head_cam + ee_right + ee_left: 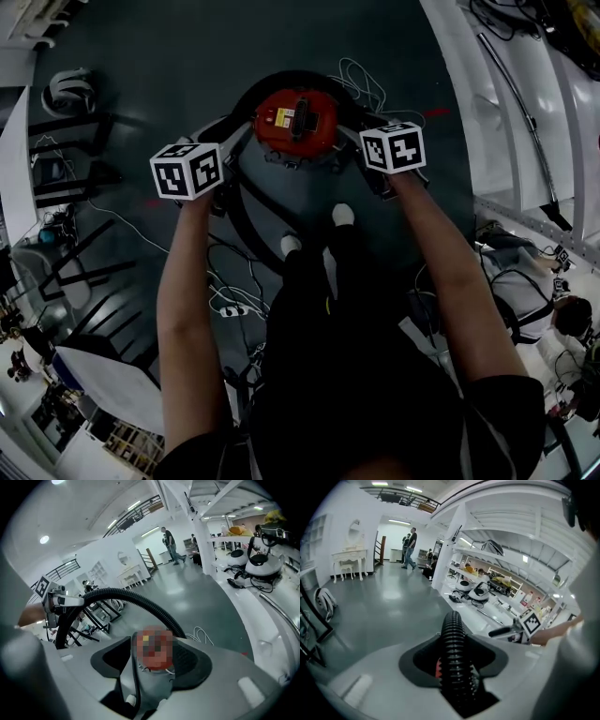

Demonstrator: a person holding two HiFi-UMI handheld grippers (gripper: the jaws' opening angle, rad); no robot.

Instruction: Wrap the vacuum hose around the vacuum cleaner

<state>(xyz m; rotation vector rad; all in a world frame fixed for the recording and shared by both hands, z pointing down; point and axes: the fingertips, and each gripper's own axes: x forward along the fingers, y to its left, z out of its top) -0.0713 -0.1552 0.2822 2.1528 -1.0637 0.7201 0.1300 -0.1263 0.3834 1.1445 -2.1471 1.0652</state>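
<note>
The vacuum cleaner point(295, 122), red-topped on a grey body, stands on the dark floor just ahead of the person's feet. Its black ribbed hose point(281, 80) arcs round the far side of it. My left gripper point(228, 159) is at the vacuum's left, shut on the hose point(452, 653), which runs up between its jaws. My right gripper point(364, 157) is at the vacuum's right with its jaws open. In the right gripper view the vacuum point(154, 651) shows between those jaws, and the hose point(126, 597) curves over it from the left gripper point(56, 603).
A loose white cable point(364, 82) lies on the floor behind the vacuum. Black frame legs point(75, 141) and a white round thing point(66, 91) stand at the left. A white bench point(525, 112) runs along the right. A power strip with cords point(234, 305) lies by my left arm.
</note>
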